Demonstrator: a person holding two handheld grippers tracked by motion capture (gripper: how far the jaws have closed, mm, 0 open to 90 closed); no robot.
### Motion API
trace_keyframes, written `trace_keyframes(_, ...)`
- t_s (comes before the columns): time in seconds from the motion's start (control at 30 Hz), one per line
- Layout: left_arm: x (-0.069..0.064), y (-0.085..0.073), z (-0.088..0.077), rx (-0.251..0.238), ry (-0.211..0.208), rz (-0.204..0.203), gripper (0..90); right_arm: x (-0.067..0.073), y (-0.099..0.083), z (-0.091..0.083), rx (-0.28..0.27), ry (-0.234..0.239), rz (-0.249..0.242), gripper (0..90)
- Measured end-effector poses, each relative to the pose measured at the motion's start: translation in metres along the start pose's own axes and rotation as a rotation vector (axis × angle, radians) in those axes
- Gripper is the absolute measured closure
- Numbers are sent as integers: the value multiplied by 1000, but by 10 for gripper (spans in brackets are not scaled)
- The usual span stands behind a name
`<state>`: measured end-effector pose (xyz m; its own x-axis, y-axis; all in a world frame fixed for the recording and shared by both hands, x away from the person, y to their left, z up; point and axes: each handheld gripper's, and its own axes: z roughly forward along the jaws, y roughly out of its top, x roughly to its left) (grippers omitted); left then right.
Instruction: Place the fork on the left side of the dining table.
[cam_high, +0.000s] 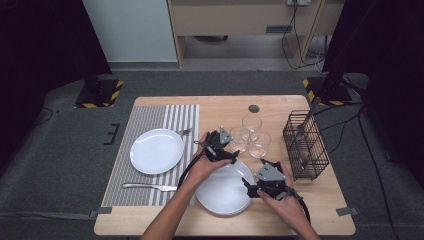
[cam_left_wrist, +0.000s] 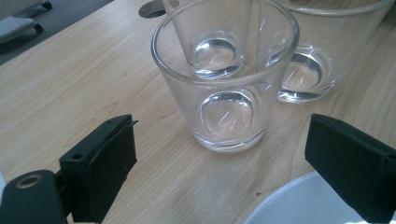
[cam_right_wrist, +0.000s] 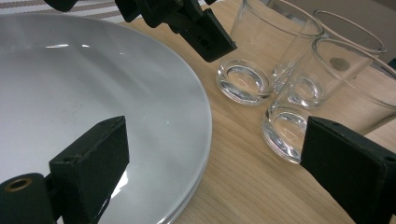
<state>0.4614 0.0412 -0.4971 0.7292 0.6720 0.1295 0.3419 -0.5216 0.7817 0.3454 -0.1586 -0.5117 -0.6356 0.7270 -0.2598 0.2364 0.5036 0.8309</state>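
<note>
Your left tool (cam_left_wrist: 224, 154) wide, lined up on nearest glass (cam_left_wrist: 227, 74), which stands dead ahead between jaws on tabletop (cam_left_wrist: 70, 84). Step: approach for grasp. Next: push forward, close on wall. Right tool (cam_right_wrist: 215, 168) wide, hovering at plate (cam_right_wrist: 70, 84) edge. Glass rims overlap; contact hard to judge.

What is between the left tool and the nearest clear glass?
Nothing visible. The left tool is open, its black jaws on either side of the near clear glass tumbler, with only bare wooden table between. Two more clear glass tumblers stand behind it.
</note>
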Motion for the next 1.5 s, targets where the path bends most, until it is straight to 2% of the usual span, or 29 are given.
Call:
trace_keyframes(0.13, -1, 0, 2, 6, -1, 3, 80, 0, 0, 0, 3, 1, -3, 78)
trace_keyframes(0.43, 3, 1, 3, -8, -10, -28, 81, 2, 0, 1, 6, 5, -9, 78)
trace_keyframes(0.77, 2, 3, 8, -3, -17, -21, 83, 3, -1, 1, 7, 6, -13, 78)
trace_keyframes(1.0, 0, 11, 14, -6, -26, -17, 83, 5, -1, 3, 13, 10, -24, 78)
trace_keyframes(1.17, 0, 13, 18, -8, -38, -36, 84, 6, -1, 3, 13, 9, -26, 78)
trace_keyframes(1.5, 0, 21, 27, -8, -31, -39, 88, 7, -1, 3, 13, 15, -28, 78)
